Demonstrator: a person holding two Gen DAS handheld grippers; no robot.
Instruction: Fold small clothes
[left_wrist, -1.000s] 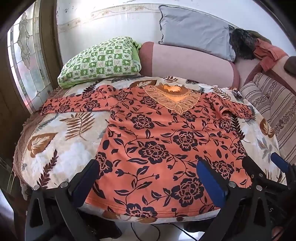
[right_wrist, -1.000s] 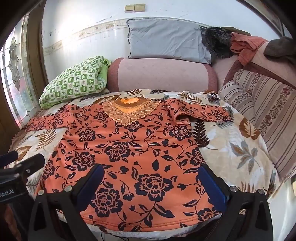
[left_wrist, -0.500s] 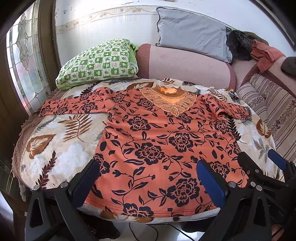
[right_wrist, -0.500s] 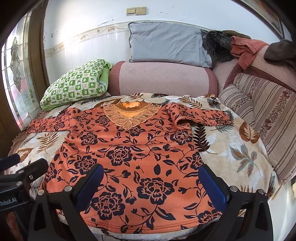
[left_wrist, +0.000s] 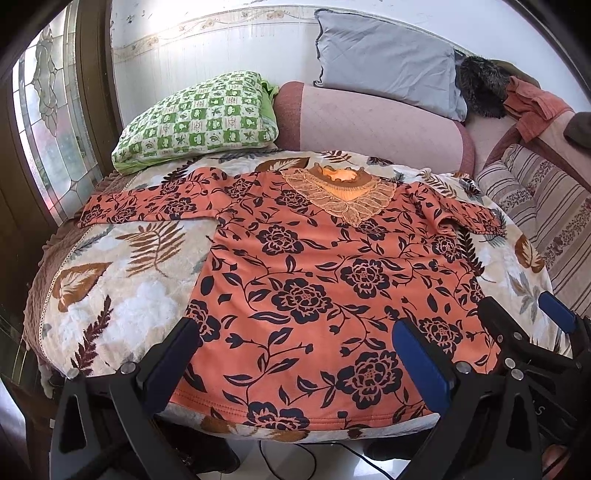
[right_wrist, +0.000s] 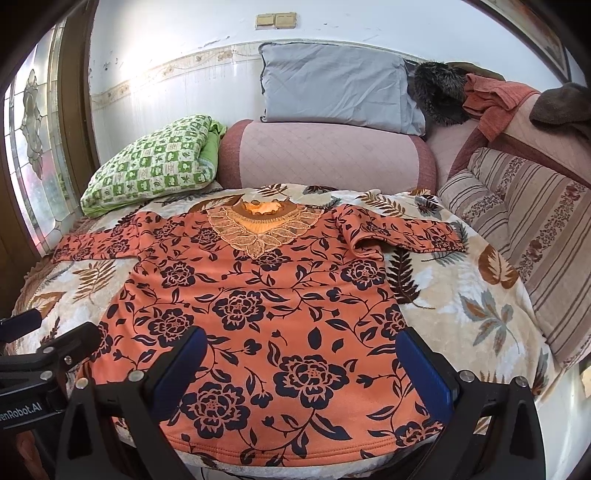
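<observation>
An orange top with dark flowers (left_wrist: 314, 280) (right_wrist: 258, 306) lies flat and face up on a leaf-print blanket (left_wrist: 122, 291) (right_wrist: 476, 306). Its lace collar (left_wrist: 343, 199) points away from me and both sleeves are spread out sideways. My left gripper (left_wrist: 295, 354) is open and empty, held above the hem near the front edge. My right gripper (right_wrist: 299, 365) is open and empty, also above the hem. The right gripper shows at the right edge of the left wrist view (left_wrist: 524, 325). The left gripper shows at the left edge of the right wrist view (right_wrist: 40, 339).
A green checked pillow (left_wrist: 199, 122) lies at the back left. A pink bolster (right_wrist: 325, 155) and a grey pillow (right_wrist: 336, 88) stand behind the top. A striped cushion (right_wrist: 524, 236) and heaped clothes (right_wrist: 491, 99) are on the right. A glass door (left_wrist: 48, 122) is at left.
Both grippers have pulled back and risen a little from the top, so more of the room shows. The top has not moved.
</observation>
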